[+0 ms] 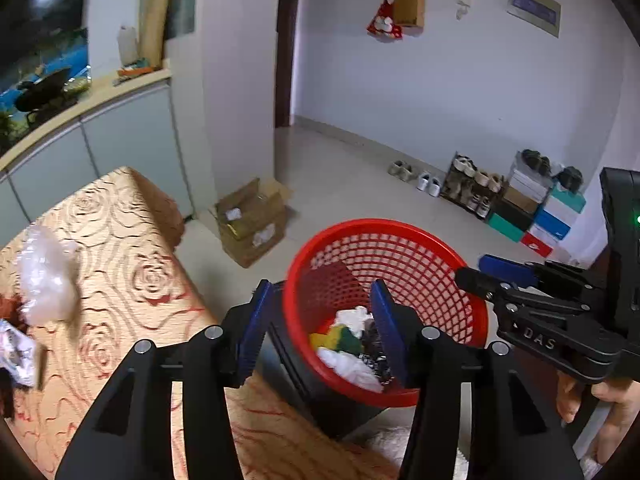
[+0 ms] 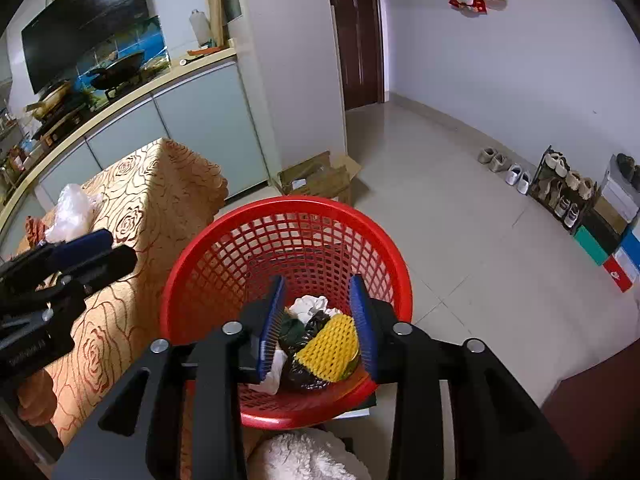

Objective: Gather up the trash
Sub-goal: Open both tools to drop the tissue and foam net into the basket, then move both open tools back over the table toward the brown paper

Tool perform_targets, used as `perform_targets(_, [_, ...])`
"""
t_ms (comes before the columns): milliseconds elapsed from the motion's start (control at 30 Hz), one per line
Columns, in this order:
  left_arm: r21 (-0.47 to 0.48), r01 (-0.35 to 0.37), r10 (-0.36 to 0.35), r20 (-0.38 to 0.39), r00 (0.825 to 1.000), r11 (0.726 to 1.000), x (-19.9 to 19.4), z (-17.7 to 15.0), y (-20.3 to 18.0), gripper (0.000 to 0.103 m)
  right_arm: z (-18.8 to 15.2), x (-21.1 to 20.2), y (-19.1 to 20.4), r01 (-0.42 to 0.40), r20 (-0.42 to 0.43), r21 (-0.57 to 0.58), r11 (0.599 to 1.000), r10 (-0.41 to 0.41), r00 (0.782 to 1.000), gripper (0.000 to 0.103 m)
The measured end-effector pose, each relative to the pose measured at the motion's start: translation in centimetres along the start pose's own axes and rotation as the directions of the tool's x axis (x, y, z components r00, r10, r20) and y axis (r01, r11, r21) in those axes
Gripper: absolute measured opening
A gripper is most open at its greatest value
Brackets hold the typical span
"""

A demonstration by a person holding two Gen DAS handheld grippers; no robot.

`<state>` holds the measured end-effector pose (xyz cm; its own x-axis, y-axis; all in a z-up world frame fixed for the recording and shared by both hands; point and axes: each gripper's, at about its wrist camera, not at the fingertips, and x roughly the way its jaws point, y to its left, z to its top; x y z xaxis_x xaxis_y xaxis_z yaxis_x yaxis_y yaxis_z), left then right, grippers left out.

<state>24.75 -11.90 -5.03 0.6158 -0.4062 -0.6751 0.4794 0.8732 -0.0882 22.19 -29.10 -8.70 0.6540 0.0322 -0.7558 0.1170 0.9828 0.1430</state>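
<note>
Hovering over a red mesh basket (image 2: pixel 286 248), both handheld grippers point down into it with jaws parted and nothing between the blue pads. The right gripper (image 2: pixel 318 322) hangs directly above the basket's contents: a yellow foam net (image 2: pixel 330 346), a black bag (image 2: pixel 310 372) and white crumpled paper (image 2: pixel 308 304), all lying loose on the bottom. The left gripper (image 1: pixel 320 320) straddles the basket's near left rim, one finger inside, one outside. Left of the basket, on a gold rose-patterned tablecloth (image 1: pixel 132 272), a clear plastic bag (image 1: pixel 46 276) and a crumpled silver wrapper (image 1: pixel 16 354) remain uncollected. The basket seems perched on a dark stand, so a finger catching the rim as it pulls away could tip it and spill everything. Both grippers sit close together and could collide.
</note>
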Motion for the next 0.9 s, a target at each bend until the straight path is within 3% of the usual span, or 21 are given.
perform_targets(467, [-0.117, -0.144, 0.154, 0.082, 0.985, 0.983, -6.7, -2.1, 4.9, 0.055, 0.2, -2.5, 5.9, -0.110, 0.053, -0.065, 0.992, 0.113, 0.992, 0.046])
perform_targets(600, [-0.155, -0.217, 0.235, 0.106, 0.966, 0.964, -9.4, -3.1, 6.8, 0.057, 0.4, -3.4, 8.5, -0.143, 0.071, -0.088, 0.986, 0.149, 0.986, 0.053])
perform_targets(733, [-0.213, -0.255, 0.284, 0.115, 0.952, 0.943, -11.7, -4.5, 8.9, 0.061, 0.6, -4.4, 11.0, -0.178, 0.092, -0.117, 0.977, 0.189, 0.978, 0.053])
perform_targets(900, [-0.283, -0.337, 0.379, 0.106, 0.919, 0.898, -14.6, -6.9, 12.0, 0.061, 0.7, -5.3, 14.2, -0.221, 0.105, -0.158, 0.962, 0.239, 0.965, 0.054])
